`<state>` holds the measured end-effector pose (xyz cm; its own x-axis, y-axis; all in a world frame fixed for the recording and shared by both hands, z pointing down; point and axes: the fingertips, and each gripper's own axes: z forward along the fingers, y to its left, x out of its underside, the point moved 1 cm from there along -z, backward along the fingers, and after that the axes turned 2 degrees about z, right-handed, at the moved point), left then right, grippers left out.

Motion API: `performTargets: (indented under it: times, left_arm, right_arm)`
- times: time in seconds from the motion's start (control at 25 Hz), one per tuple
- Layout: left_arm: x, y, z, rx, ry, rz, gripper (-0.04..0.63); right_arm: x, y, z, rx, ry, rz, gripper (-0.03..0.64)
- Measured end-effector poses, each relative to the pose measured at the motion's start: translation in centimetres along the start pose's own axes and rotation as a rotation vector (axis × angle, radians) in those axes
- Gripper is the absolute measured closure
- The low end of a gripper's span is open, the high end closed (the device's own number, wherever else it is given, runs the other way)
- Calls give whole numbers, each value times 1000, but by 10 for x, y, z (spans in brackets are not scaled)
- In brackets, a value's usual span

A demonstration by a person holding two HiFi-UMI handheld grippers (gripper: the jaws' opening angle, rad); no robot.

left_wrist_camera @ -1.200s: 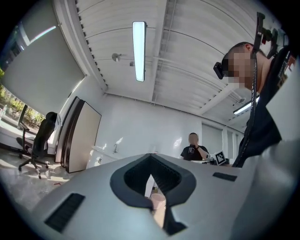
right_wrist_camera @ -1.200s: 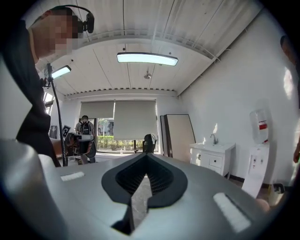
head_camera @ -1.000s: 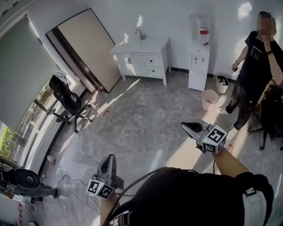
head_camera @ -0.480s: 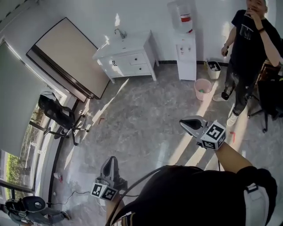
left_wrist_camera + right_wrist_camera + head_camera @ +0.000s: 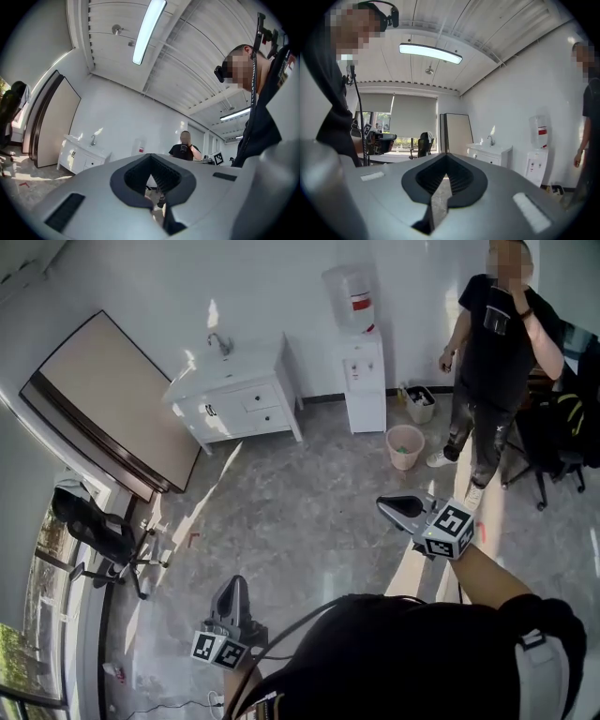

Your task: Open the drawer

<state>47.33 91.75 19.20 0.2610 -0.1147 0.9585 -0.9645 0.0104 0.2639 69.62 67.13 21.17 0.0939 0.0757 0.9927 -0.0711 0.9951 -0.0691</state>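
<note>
A white sink cabinet [image 5: 234,395] stands against the far wall, with two small drawers [image 5: 263,410] on its right half, both closed. It also shows small in the left gripper view as the cabinet [image 5: 79,157] and in the right gripper view as the cabinet [image 5: 487,154]. My left gripper [image 5: 234,589] hangs low in front of me, shut and empty. At my right, the right gripper [image 5: 392,508] has its jaws together with nothing between them. Both are far from the cabinet, across open floor. Close up, the left gripper [image 5: 150,157] and right gripper [image 5: 446,155] show only a thin slit.
A water dispenser [image 5: 362,367] stands right of the cabinet, a pink bucket [image 5: 405,446] beside it. A person in black [image 5: 487,362] stands at the right near a dark chair [image 5: 553,442]. A large board [image 5: 103,399] leans on the left wall, with an office chair [image 5: 94,531] below it.
The view has swung to the right: the cabinet has slid left and lower in the head view, and the standing person has come further in. Both grippers stay shut.
</note>
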Motion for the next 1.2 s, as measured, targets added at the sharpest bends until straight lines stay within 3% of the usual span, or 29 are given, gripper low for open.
performTargets:
  times: [0.32,0.68,0.92,1.2]
  left_arm:
    - [-44,115,-28,35,-5,35,601]
    - [-44,213,-62,-16,-12,-12,601]
    - [-47,241,-46,-45,-10,-29,601]
    - [-47,252,9,-111,-7,16,601]
  right_arm:
    - [-28,42,99,46,-26,22,621]
    - [-25,69,192,28,12,25,621]
    - [-33,52,234,-9,17,27,621]
    - [-30,-15,272,-87,2,18,621]
